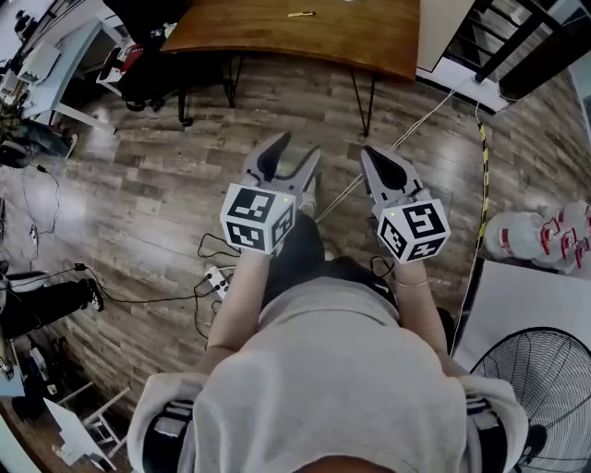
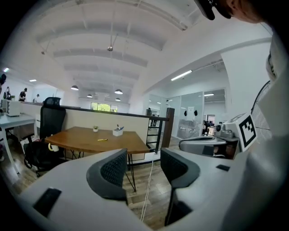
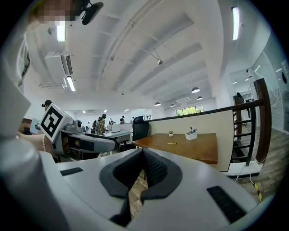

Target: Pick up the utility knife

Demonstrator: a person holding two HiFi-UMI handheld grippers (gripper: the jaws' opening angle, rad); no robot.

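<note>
Left grey two-jaw gripper [image 1: 297, 148] has its jaws apart, nothing between. Right grey two-jaw gripper [image 1: 369, 153] has its jaws pressed together, empty. Slim yellow utility knife [image 1: 301, 14] lies on brown wooden table [image 1: 369, 37], well apart from both.

The table [image 1: 305, 32] top is smooth brown wood with a low sheen. The floor [image 1: 138, 185] is grey-brown wood plank, slightly glossy. The left gripper [image 1: 297, 148] and right gripper [image 1: 369, 155] have matt grey plastic shells. Their pads [image 2: 113, 169] are black and finely textured. The shirt [image 1: 332, 369] is matt pale cloth.

open floor [image 1: 166, 166] ahead, table [image 1: 305, 32] beyond
</note>
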